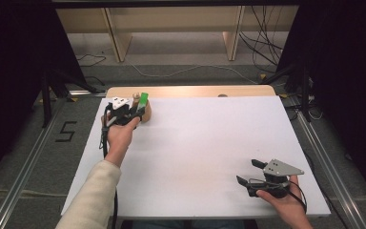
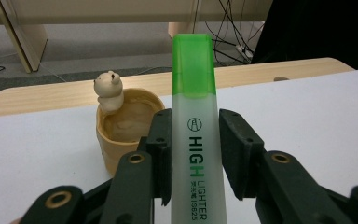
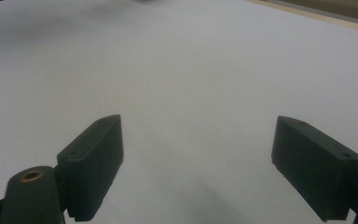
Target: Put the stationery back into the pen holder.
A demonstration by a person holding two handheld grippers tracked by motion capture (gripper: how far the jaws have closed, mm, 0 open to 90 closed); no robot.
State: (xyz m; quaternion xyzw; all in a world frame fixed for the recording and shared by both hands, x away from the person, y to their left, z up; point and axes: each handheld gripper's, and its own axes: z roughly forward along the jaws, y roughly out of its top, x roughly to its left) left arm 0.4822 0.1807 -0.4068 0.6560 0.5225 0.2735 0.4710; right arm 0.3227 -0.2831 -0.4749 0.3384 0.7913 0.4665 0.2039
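A green-capped highlighter (image 2: 195,140) stands upright between the jaws of my left gripper (image 2: 195,149), which is shut on its pale barrel. From the high view the highlighter (image 1: 143,99) and left gripper (image 1: 132,113) sit at the far left of the white board, just beside a tan cup (image 1: 147,113). That cup (image 2: 123,130) has a small bear figure (image 2: 108,89) on its rim and lies just behind and left of the highlighter. My right gripper (image 1: 248,172) rests near the front right of the board, jaws wide open over bare surface (image 3: 196,140).
The white board (image 1: 205,143) covers a wooden table (image 1: 190,91). Metal rails run along both sides on the floor. Wooden shelf legs and loose cables lie beyond the table's far edge.
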